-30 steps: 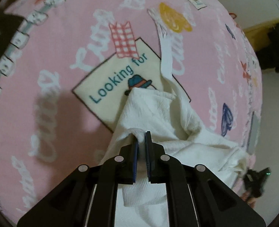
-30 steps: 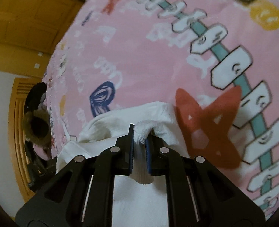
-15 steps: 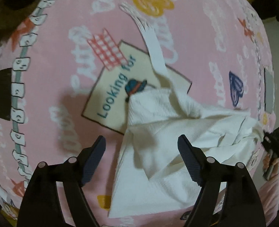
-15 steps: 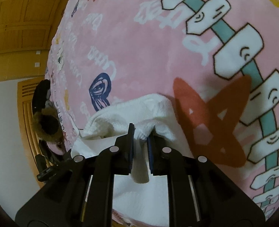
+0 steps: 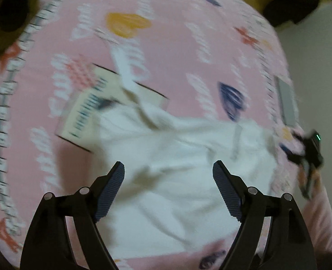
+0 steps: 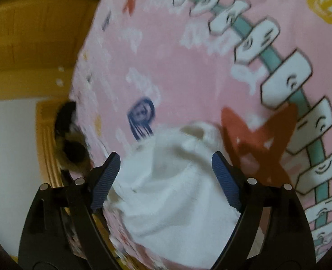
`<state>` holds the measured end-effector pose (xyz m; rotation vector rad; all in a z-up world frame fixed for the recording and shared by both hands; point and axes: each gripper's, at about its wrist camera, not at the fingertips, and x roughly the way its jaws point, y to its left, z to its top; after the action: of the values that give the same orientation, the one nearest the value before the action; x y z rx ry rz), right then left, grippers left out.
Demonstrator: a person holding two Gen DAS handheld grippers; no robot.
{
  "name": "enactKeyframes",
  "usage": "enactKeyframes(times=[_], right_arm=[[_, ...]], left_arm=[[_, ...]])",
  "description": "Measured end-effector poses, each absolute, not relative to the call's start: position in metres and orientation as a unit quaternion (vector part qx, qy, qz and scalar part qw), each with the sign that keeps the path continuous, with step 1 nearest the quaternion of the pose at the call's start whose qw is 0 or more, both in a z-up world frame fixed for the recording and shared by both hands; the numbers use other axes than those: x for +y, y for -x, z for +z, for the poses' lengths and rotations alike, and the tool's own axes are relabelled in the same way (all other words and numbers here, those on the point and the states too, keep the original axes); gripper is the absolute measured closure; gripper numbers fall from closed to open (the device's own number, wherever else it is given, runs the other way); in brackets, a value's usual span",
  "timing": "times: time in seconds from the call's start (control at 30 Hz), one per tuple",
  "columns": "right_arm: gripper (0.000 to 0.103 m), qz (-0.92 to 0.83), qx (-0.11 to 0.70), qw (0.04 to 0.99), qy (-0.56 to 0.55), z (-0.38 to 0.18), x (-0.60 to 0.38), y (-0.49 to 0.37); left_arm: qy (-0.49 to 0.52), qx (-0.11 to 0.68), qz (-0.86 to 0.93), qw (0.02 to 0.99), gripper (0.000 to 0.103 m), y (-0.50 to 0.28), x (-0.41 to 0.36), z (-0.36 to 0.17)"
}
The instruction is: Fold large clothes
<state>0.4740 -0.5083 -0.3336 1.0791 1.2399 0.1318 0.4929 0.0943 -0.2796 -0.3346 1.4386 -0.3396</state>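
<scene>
No text can be read. The cream patch on the pink blanket carries a line of blue lettering, too blurred to make out. The blanket's white script words are smeared too.

a pink blanket printed with white lettering, hearts and stars covers the bed and fills most of both views. in the right wrist view, orange-brown wooden panelling takes up the upper left of the frame, with a plain white wall below it. in the left wrist view, a pale wall runs down the right edge.
</scene>
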Motion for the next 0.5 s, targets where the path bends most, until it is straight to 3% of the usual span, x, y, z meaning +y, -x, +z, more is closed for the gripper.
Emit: enactKeyframes(times=[0.07, 0.13, 0.23, 0.33, 0.4, 0.5], right_arm=[[0.021, 0.041, 0.538, 0.685, -0.49, -0.33, -0.516, -0.471], [0.021, 0.043, 0.527, 0.731, -0.43, -0.309, -0.507, -0.472], [0.021, 0.125, 0.536, 0.795, -0.254, -0.276, -0.455, -0.478], [0.021, 0.236, 0.541, 0.807, -0.004, -0.259, -0.364, -0.468], [0.021, 0.289, 0.526, 0.795, 0.093, -0.259, -0.315, -0.456], [0.021, 0.332, 0.514, 0.777, 0.144, -0.268, -0.265, -0.447]], left_arm=[[0.161, 0.654, -0.195, 0.713, 0.025, -0.473, 0.081, -0.286], [0.144, 0.67, -0.228, 0.691, 0.025, -0.457, 0.067, -0.299], [0.111, 0.703, -0.231, 0.663, 0.025, -0.436, 0.056, -0.328], [0.086, 0.72, -0.184, 0.663, 0.026, -0.435, 0.059, -0.358], [0.078, 0.718, -0.145, 0.677, 0.029, -0.448, 0.066, -0.367], [0.074, 0.685, -0.075, 0.721, 0.036, -0.485, 0.087, -0.358]])
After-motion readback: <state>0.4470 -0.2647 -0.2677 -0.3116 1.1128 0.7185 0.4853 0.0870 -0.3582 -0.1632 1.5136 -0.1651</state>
